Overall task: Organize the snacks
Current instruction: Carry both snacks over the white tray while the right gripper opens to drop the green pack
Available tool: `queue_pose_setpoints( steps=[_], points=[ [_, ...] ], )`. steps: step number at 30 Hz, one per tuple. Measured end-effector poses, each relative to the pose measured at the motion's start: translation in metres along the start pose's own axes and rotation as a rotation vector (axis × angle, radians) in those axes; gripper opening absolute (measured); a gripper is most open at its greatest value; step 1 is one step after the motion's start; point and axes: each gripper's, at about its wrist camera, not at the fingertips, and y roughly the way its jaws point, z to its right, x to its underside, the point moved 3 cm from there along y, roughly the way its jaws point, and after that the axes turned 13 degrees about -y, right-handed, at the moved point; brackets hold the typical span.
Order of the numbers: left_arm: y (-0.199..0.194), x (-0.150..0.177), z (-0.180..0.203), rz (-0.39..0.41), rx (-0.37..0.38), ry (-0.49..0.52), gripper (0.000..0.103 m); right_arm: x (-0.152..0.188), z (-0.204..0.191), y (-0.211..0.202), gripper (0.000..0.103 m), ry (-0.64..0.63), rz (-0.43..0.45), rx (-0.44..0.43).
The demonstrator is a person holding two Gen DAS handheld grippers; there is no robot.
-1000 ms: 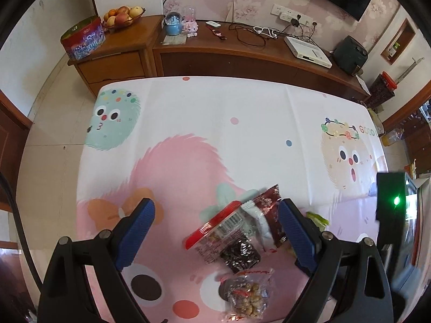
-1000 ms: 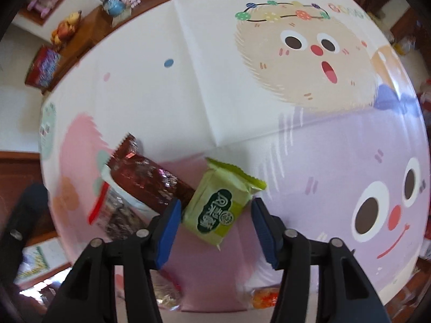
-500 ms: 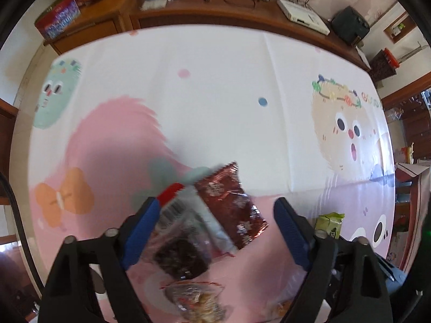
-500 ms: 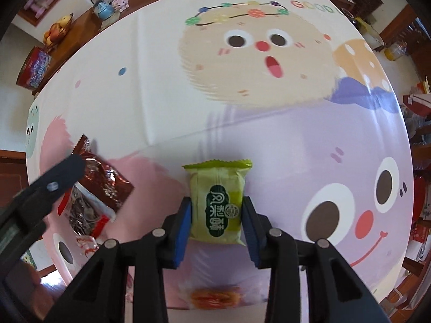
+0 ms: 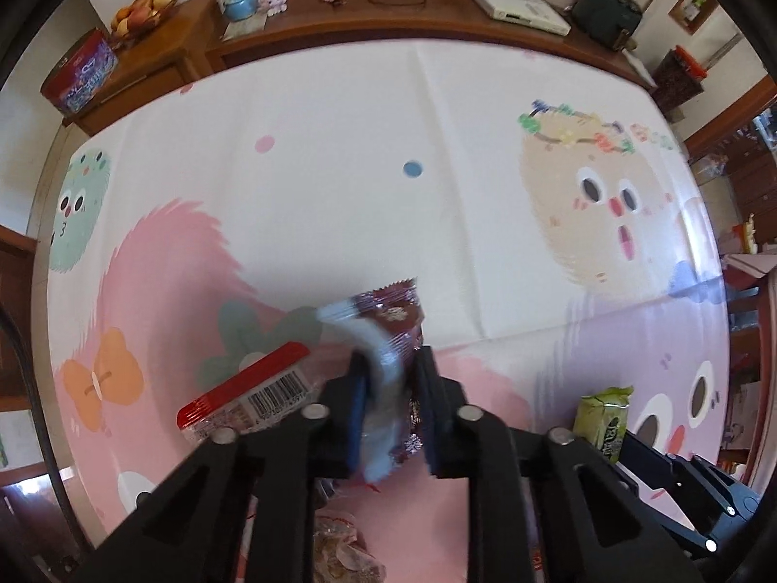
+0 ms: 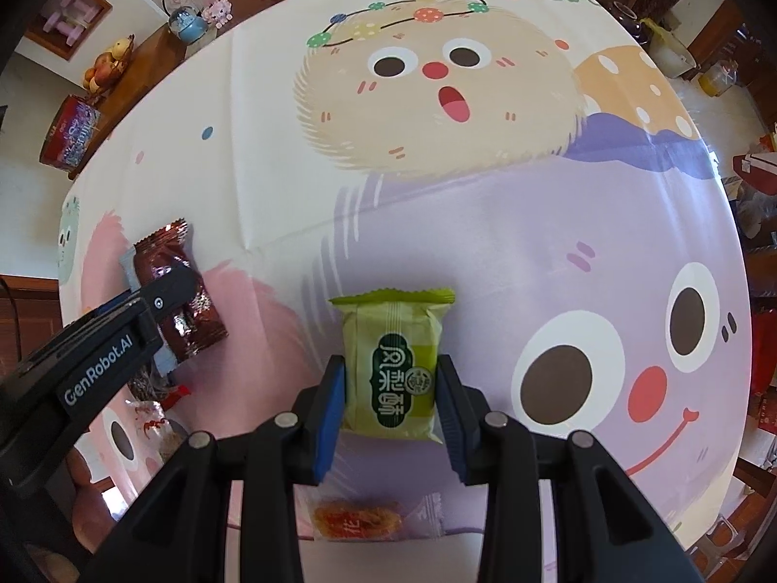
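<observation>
My left gripper (image 5: pixel 388 418) points down at the table and is shut on a dark red foil snack packet (image 5: pixel 393 316), which is squeezed narrow between the blue pads, its pale back showing. The right wrist view shows that same packet (image 6: pixel 165 262) under the left gripper's fingers (image 6: pixel 170 291). My right gripper (image 6: pixel 391 403) is shut on a green pastry packet (image 6: pixel 393 364) over the lilac part of the cartoon tablecloth (image 6: pixel 485 223). The green packet (image 5: pixel 604 418) also shows at the lower right of the left wrist view.
A red-edged clear packet with a barcode (image 5: pixel 252 393) lies just left of the left gripper, a clear bag of nuts (image 5: pixel 340 554) below it. An orange packet (image 6: pixel 357 517) lies near the table's front edge. A wooden sideboard (image 5: pixel 194 48) with a tin and a fruit bowl stands behind.
The left gripper came down over the dark red packet and shut on it. The right gripper shut on the green packet and carried it right, away from the other snacks.
</observation>
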Motion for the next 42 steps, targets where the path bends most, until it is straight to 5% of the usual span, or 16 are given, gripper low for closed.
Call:
queue_pose_setpoints(
  steps=[12,24,33,42],
  points=[
    [-0.13,0.026,-0.026,0.135,0.118,-0.009,0.013,0.029,-0.005,-0.081,0.036,-0.091,0.152,-0.074],
    [-0.272,0.136,-0.083,0.274,0.193,-0.032,0.013,0.107,-0.051,-0.216,0.036,-0.326,0.377,-0.131],
    [-0.304,0.221,-0.101,0.318,0.159,-0.057,0.013,0.181,-0.064,-0.254,0.036,-0.443,0.407,-0.162],
    [-0.29,0.269,-0.105,0.293,0.095,-0.077,0.013,0.225,-0.064,-0.248,0.036,-0.499,0.362,-0.155]
  ],
)
